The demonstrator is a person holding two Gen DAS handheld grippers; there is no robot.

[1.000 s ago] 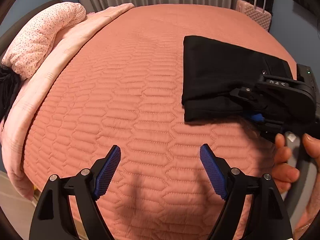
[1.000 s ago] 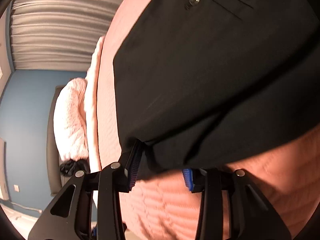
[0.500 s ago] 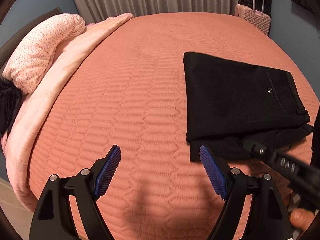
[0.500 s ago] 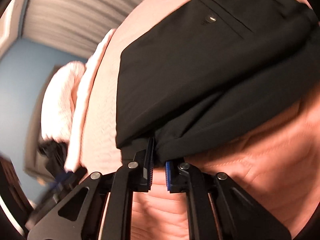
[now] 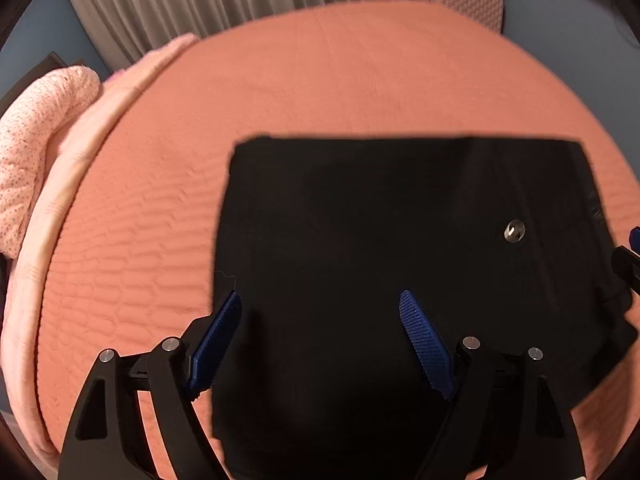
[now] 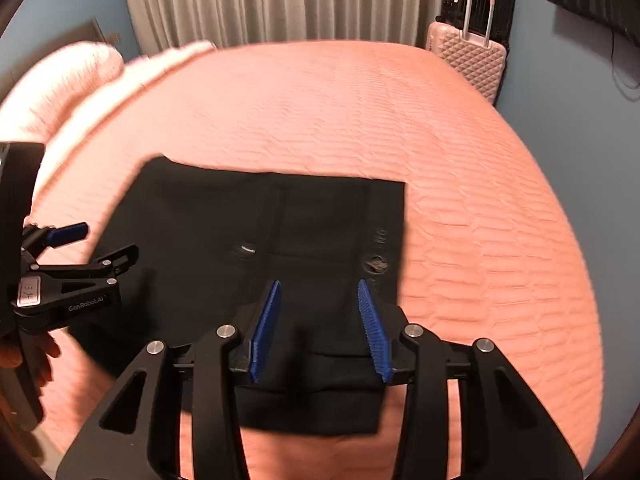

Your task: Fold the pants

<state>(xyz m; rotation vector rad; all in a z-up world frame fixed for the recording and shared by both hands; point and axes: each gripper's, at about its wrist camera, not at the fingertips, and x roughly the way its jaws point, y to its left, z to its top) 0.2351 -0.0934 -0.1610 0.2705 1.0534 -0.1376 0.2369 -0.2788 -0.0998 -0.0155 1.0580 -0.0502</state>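
Observation:
Black pants (image 5: 380,220) lie folded into a flat rectangle on the salmon quilted bed (image 5: 360,80), a metal button (image 5: 515,232) facing up. My left gripper (image 5: 320,296) hovers open over the near left part of the pants, its blue pads wide apart. In the right wrist view the pants (image 6: 224,216) lie below my right gripper (image 6: 319,284). Its jaws are opening and press on nothing. The left gripper (image 6: 110,240) shows at that view's left edge, held by a hand (image 6: 24,356).
A pink speckled pillow (image 5: 36,140) and a pale pink blanket (image 5: 52,216) lie along the bed's left side. A pink suitcase (image 6: 468,60) stands by the blue wall past the far right corner. Grey curtains (image 6: 280,0) hang behind.
My left gripper swept right and now hangs over the pants. My right gripper let go of the pants' near edge, rose and rolled upright, its jaws closing and then parting again.

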